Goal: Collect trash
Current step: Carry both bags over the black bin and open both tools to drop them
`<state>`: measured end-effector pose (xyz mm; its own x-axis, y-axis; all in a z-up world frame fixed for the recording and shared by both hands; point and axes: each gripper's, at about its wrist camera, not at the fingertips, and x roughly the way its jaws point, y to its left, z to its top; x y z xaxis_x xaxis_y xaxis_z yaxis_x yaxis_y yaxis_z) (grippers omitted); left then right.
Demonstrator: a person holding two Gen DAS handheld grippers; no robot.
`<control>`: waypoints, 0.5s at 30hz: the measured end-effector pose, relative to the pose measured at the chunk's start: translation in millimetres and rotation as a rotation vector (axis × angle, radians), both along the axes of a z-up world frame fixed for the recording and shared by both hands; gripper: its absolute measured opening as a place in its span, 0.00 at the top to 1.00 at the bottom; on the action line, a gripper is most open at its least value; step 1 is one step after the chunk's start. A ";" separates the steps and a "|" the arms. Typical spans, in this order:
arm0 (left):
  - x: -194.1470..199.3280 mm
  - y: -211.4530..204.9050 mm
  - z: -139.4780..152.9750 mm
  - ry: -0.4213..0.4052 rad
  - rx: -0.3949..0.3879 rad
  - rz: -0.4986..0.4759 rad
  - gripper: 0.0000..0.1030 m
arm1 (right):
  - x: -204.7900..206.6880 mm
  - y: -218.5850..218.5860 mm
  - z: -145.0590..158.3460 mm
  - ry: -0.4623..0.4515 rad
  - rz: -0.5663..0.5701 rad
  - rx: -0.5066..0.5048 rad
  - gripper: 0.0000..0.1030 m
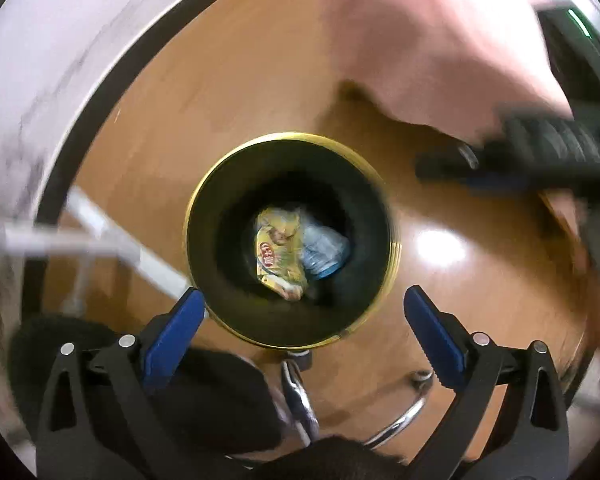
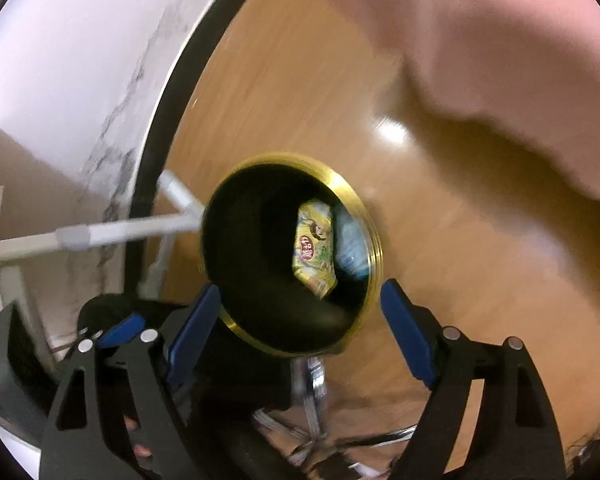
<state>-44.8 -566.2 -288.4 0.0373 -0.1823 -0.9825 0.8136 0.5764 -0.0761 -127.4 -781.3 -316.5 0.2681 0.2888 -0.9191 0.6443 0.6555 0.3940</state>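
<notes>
While both grippers hang over the bin [image 1: 292, 240], the left gripper [image 1: 304, 312] and right gripper [image 2: 300, 300] stand spread wide with nothing between their fingers. Down inside the bin lie a yellow wrapper [image 1: 278, 256] and a bottle [image 1: 324, 250], side by side on the bottom.

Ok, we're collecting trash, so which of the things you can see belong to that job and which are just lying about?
Part of the job:
- trash bin, black with a gold rim
- yellow snack wrapper inside it
- clear plastic bottle inside it, beside the wrapper
- left gripper and right gripper, both with jaws apart and holding nothing

Just lying about:
- white pipe frame
- chrome chair base
- pink cloth
</notes>
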 end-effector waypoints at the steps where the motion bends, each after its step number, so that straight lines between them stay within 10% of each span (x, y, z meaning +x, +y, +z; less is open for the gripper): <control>1: -15.9 -2.4 20.1 -0.029 -0.044 -0.065 0.06 | -3.7 -2.4 18.2 -0.011 0.000 -0.086 0.23; 9: -85.5 49.4 237.5 -0.277 -0.487 -0.258 0.06 | -60.3 18.7 224.8 -0.252 0.006 -0.767 0.07; 11: -83.7 83.5 278.0 -0.430 -0.507 -0.231 0.06 | -61.3 43.5 264.0 -0.346 0.001 -0.825 0.07; 15: -36.7 171.7 319.8 -0.462 -0.550 0.026 0.06 | -29.4 112.7 299.1 -0.491 0.106 -0.806 0.07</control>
<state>-81.5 -394.5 31.3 0.4383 -0.6396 -0.6315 0.8195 0.5730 -0.0116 -156.9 -668.6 -17.5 0.6866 -0.3380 -0.6436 0.4486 0.8937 0.0092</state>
